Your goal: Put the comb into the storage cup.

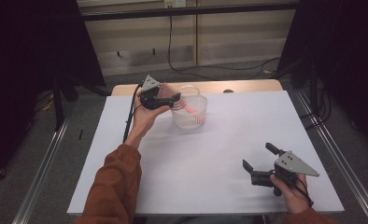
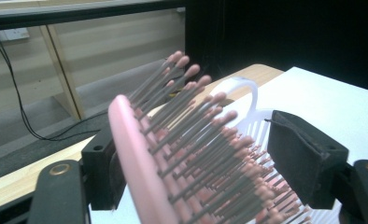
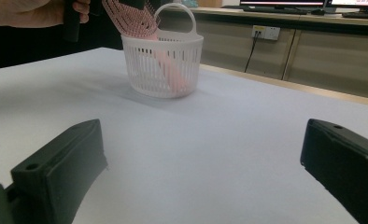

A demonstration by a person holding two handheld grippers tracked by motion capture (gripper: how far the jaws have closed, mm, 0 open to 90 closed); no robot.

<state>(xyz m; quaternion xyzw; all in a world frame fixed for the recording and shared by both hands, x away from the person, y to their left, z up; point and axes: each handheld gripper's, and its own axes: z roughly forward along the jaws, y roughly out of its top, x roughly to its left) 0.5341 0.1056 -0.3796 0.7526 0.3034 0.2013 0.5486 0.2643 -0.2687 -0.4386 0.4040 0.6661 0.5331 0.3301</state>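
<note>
At about eleven o'clock on the white counter, the left claw hovers at the rim of the small white plastic basket with a loop handle. Between its jaws stands the pink plastic hairbrush with grey, pink-tipped bristles. The handle of the brush is already down inside the basket, as the right gripper view shows through the slotted wall, and the bristled head leans out over the rim. In the left gripper view the jaws stand apart from the brush on the right side, with a clear gap, so I judge the claw released and the brush resting in the basket by its own weight. The placing therefore seems almost done; what is left is to draw the left hand away. At about five o'clock, well apart from the basket, the right claw rests low over the counter, spread wide and holding nothing. I can read no brand, label or writing anywhere.
</note>
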